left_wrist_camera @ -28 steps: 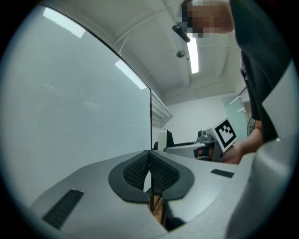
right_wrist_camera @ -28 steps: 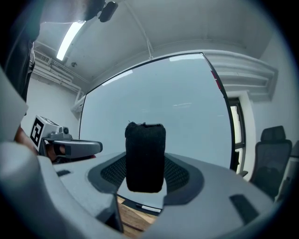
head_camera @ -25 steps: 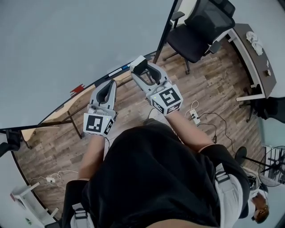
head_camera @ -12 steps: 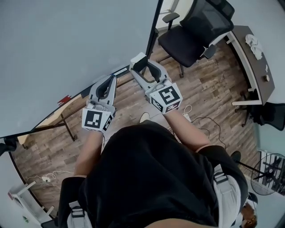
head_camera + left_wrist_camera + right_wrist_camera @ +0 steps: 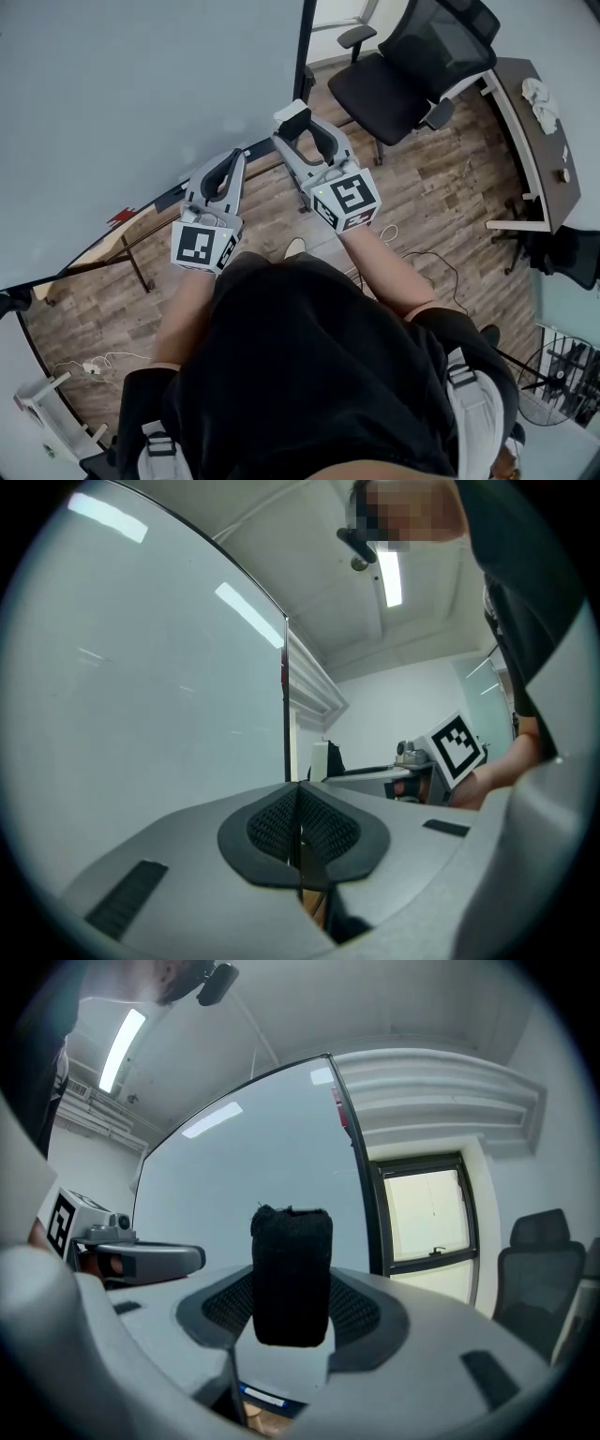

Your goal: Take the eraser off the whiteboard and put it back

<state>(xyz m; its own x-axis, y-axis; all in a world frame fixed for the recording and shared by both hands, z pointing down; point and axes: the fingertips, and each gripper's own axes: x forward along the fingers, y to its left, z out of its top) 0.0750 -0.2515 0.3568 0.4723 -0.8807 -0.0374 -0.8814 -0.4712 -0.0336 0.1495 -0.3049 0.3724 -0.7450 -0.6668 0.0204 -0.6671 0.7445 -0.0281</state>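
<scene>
My right gripper (image 5: 302,133) is shut on the eraser (image 5: 292,116), a white block with a black felt face. In the right gripper view the eraser (image 5: 292,1274) stands upright between the jaws, its felt toward the camera, and the whiteboard (image 5: 253,1166) lies just beyond it. The eraser is held off the whiteboard (image 5: 141,94), near the board's right edge. My left gripper (image 5: 234,159) hovers beside it at the same height. Its pads (image 5: 323,832) meet with nothing between them.
A black office chair (image 5: 412,66) stands on the wooden floor to the right of the board. A desk (image 5: 539,122) runs along the far right. A window (image 5: 427,1222) sits beyond the board's frame (image 5: 305,56). Cables lie on the floor (image 5: 441,272).
Both grippers have travelled together sideways along the whiteboard toward its right edge. The eraser stays gripped in the right one; the left stays shut.
</scene>
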